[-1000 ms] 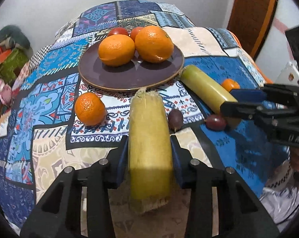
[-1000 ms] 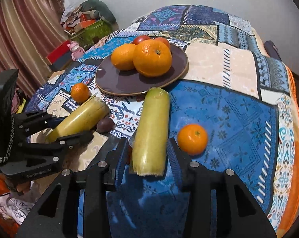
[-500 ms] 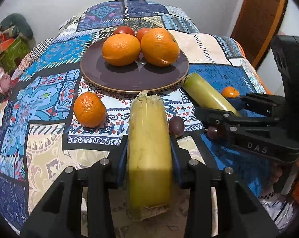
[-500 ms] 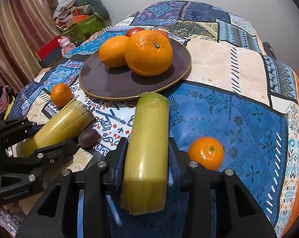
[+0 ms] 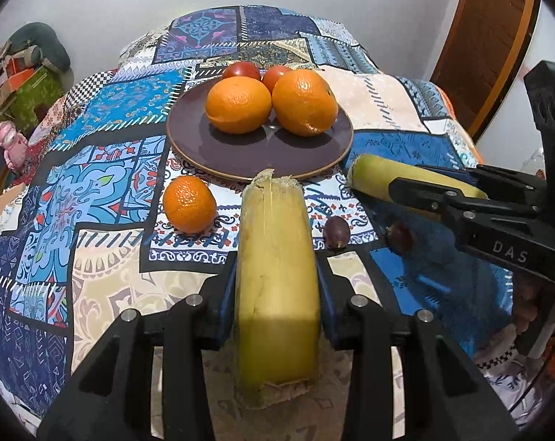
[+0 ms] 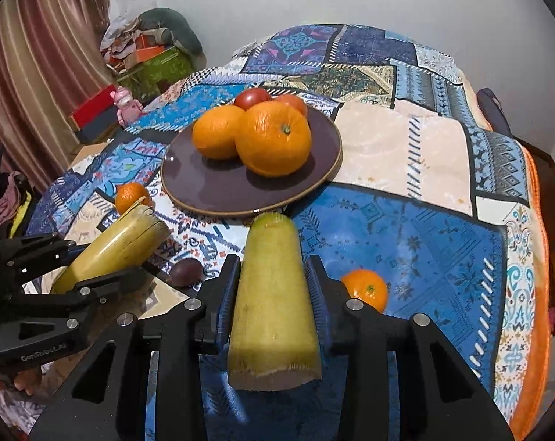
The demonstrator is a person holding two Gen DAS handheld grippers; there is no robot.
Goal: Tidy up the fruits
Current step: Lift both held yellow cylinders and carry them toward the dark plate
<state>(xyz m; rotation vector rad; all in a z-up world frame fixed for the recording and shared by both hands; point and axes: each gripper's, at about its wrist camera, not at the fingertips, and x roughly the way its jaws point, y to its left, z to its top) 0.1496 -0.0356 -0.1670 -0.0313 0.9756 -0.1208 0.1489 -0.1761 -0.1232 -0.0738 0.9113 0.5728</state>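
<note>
Left hand-held gripper (image 5: 277,294) clamped on yellow cane piece (image 5: 277,275), right hand-held gripper (image 6: 274,294) gripped greener cane piece (image 6: 274,294), both pointed at plate (image 5: 240,154) mid-bench, patchwork cloth (image 6: 406,154), curtain (image 6: 38,55) beyond.

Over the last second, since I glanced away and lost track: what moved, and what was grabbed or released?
Both tools carried their sugarcane pieces forward toward the plate. The left tool stays shut on the yellow cane piece; the right tool stays shut on the greenish cane piece. Nothing was grabbed or released. Oranges, tomatoes, small mandarins and dark fruits stayed put.
</note>
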